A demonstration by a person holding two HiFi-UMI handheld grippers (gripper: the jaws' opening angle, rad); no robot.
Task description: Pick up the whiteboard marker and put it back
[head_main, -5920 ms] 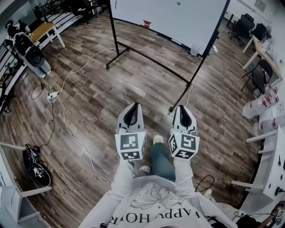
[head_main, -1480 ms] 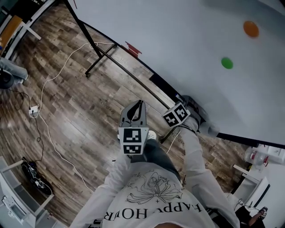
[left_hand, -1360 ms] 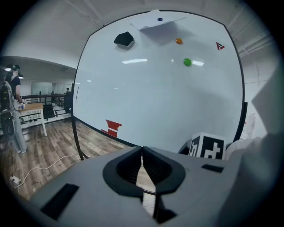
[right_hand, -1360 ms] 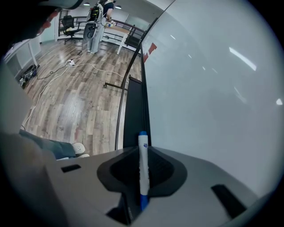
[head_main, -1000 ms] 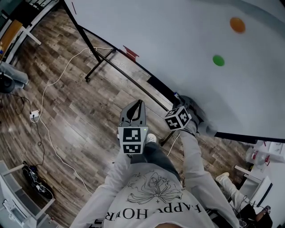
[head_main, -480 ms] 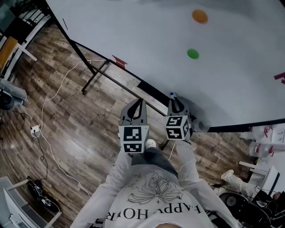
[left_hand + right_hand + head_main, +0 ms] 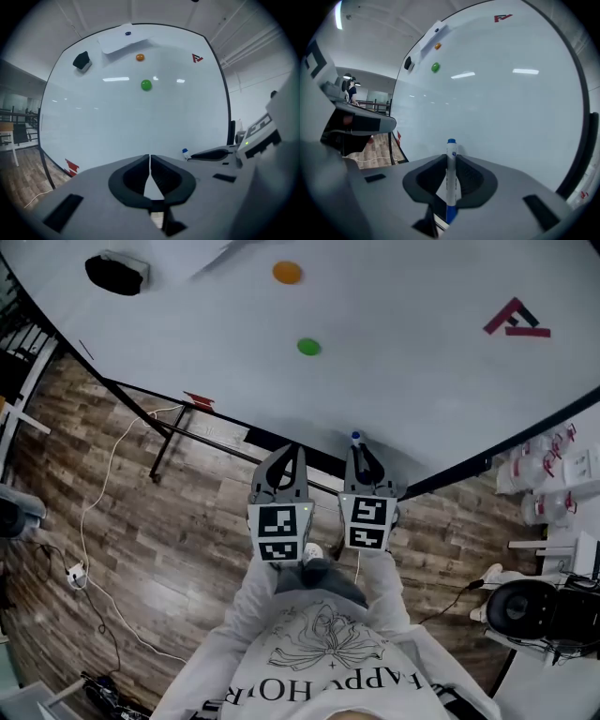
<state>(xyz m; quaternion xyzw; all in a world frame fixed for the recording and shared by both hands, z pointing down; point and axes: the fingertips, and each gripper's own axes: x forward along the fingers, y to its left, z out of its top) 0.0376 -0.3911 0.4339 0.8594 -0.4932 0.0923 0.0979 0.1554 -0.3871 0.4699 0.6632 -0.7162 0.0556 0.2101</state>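
**Marker in hand, return still to come**

The marker (image 7: 451,174) sits pinched between the right gripper's (image 7: 451,159) jaws, which are closed partway onto its barrel. Its blue end pokes out toward the whiteboard (image 7: 403,381). Pick-up done, I'd say! The left gripper (image 7: 149,161) hangs alongside, jaws pressed together, nothing in them. Only the put-back is left, and no tray shows clearly from here.

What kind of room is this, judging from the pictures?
Probably an office or lab workspace: a large freestanding whiteboard with a green magnet, a plank floor, and a power cable running across it.
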